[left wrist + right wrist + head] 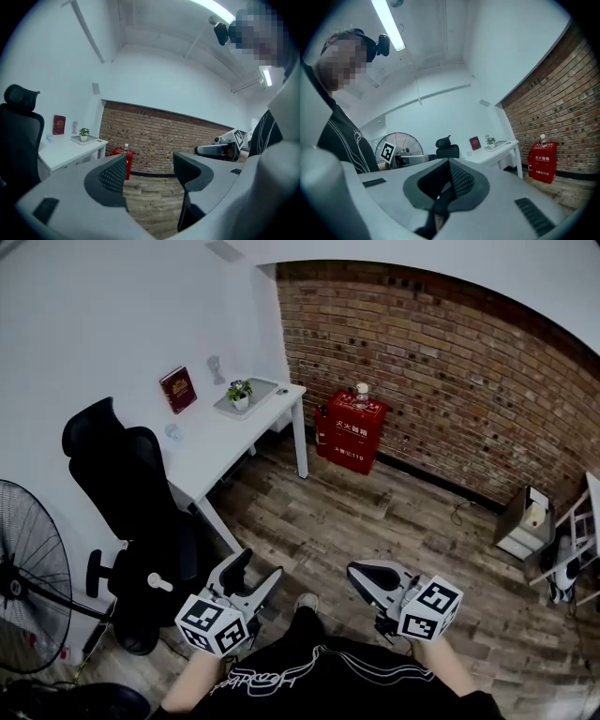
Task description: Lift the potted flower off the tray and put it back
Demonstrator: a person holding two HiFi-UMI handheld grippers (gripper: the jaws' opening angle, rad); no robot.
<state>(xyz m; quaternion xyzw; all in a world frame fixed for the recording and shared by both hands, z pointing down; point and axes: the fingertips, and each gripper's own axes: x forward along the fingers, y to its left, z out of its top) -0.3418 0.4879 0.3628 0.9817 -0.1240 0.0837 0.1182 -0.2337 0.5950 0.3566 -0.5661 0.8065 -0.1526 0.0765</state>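
Two tools: left tool [255,573] spread, right tool [364,576] pressed together; one potted flower [239,394] on one tray [263,387]

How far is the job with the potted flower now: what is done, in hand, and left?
Done: nothing visible; the potted flower stands on its tray on the white desk across the room. In hand: nothing; the left gripper is open and empty, the right gripper shut on nothing. Left: seemingly everything, walking over, lifting, putting back; an already finished round would look the same.
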